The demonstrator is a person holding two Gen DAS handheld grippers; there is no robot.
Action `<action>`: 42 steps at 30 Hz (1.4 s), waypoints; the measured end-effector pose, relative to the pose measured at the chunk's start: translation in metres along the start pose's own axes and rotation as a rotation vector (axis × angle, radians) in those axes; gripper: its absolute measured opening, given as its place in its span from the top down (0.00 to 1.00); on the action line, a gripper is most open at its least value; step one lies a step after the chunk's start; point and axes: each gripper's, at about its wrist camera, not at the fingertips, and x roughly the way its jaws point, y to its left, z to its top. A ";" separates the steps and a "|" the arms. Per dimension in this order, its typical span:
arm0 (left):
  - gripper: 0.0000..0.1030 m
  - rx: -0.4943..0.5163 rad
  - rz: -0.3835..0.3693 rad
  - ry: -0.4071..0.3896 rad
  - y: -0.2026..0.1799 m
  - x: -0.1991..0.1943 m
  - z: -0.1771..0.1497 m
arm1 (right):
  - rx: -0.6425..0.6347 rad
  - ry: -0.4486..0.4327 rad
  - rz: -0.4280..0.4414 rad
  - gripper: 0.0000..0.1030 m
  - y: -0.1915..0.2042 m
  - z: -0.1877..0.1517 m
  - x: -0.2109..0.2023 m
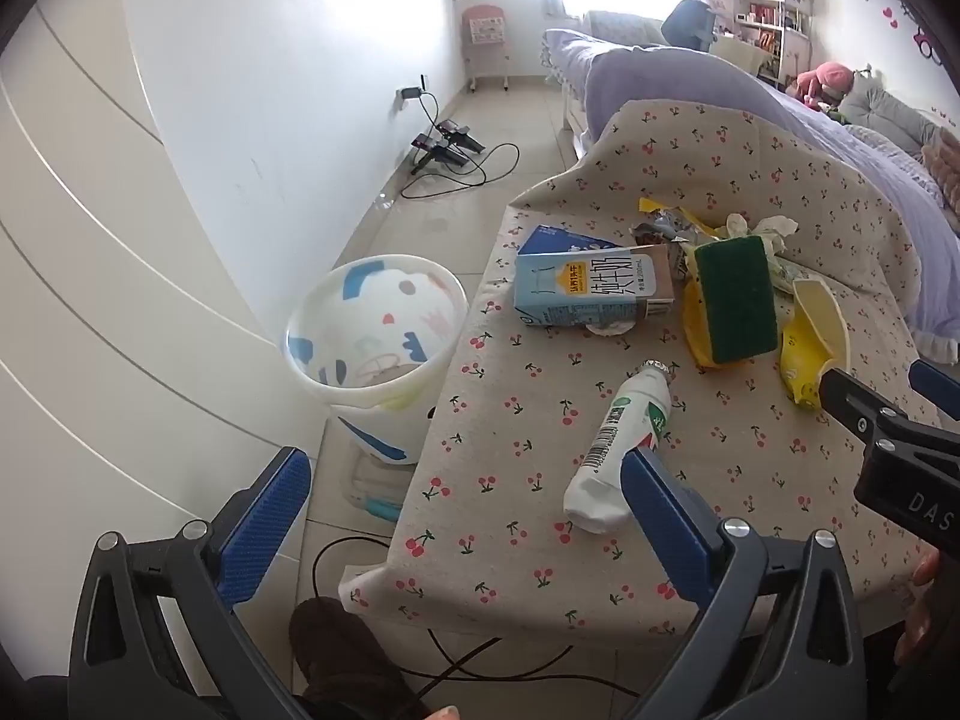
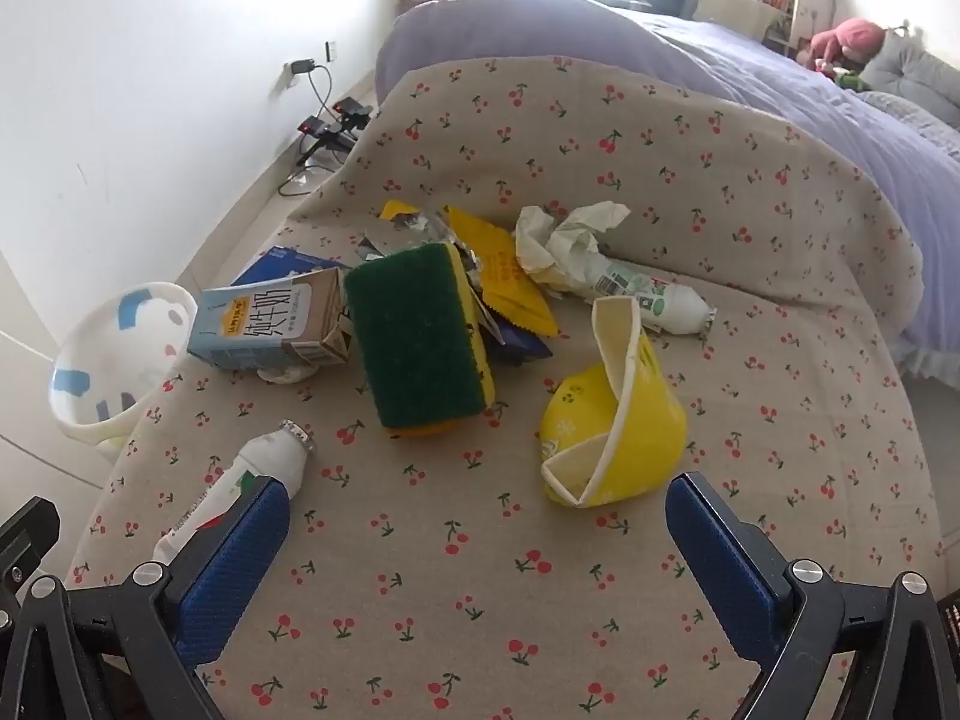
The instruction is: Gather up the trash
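Observation:
Trash lies on a cherry-print cloth (image 1: 510,516) (image 2: 480,570). A white yogurt bottle (image 1: 624,444) (image 2: 240,480) lies nearest. Behind it are a blue milk carton (image 1: 588,291) (image 2: 270,318), a green and yellow sponge (image 1: 735,297) (image 2: 420,336), a crushed yellow paper cup (image 1: 810,348) (image 2: 618,438), yellow wrappers (image 2: 510,270), crumpled tissue (image 2: 570,234) and a second white bottle (image 2: 654,294). My left gripper (image 1: 468,492) is open over the cloth's left edge, its right finger beside the near bottle. My right gripper (image 2: 480,516) is open in front of the yellow cup; it also shows in the left wrist view (image 1: 888,384).
A white patterned trash bin (image 1: 378,324) (image 2: 114,354) stands on the floor left of the cloth. White wardrobe doors (image 1: 90,300) are further left. Cables and chargers (image 1: 450,150) lie by the wall. A purple bed (image 2: 780,90) is behind. My foot (image 1: 342,654) is below.

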 end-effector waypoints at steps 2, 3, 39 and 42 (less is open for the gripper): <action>0.00 0.002 0.001 0.000 0.000 0.000 0.000 | -0.002 0.002 0.000 0.00 0.001 -0.002 0.001; 0.00 0.001 0.001 0.001 0.000 0.000 0.000 | -0.001 0.002 0.001 0.00 0.001 -0.002 0.001; 0.00 -0.019 0.000 0.002 0.003 0.002 0.000 | 0.002 0.015 0.005 0.00 0.004 -0.004 0.003; 0.00 -0.019 0.000 0.001 0.003 0.002 0.000 | 0.003 0.015 0.008 0.00 0.004 -0.004 0.003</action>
